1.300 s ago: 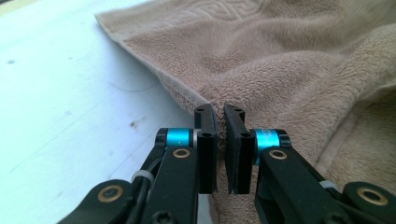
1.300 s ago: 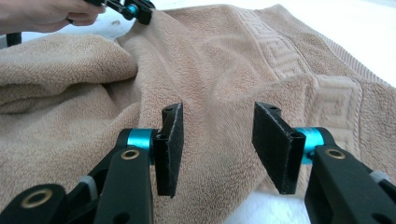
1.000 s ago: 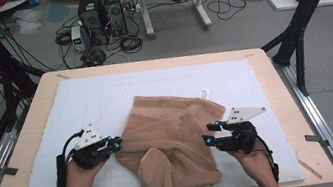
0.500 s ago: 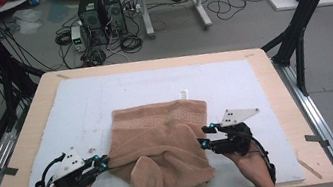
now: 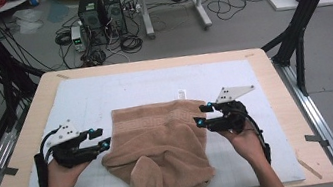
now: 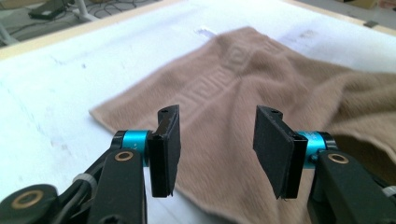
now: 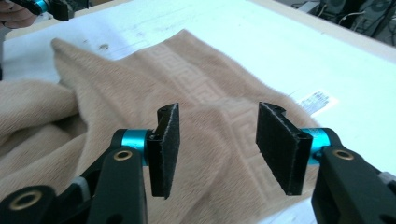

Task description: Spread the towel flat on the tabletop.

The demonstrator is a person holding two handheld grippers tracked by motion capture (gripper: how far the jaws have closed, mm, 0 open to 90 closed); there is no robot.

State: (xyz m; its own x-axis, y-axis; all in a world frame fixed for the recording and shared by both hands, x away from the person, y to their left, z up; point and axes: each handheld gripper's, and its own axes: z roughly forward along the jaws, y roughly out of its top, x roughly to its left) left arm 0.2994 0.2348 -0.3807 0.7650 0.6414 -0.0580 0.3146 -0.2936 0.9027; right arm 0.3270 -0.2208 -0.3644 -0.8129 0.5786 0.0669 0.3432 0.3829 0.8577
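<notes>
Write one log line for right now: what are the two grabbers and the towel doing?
left gripper: open, just let go | right gripper: open, nothing held | towel: on white mat, front part hanging over table edge

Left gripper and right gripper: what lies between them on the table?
In the high view, the tan towel lies between the left gripper and the right gripper.

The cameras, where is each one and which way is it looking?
High view: above the person's side, looking forward and down at the table, brown towel, both hands, left claw and right claw.
Left gripper view: rides on the left claw, looking between its open jaws at the towel.
Right gripper view: rides on the right claw, open jaws, towel ahead, the other claw far off.
Shared: every view shows the towel and its white label.
</notes>
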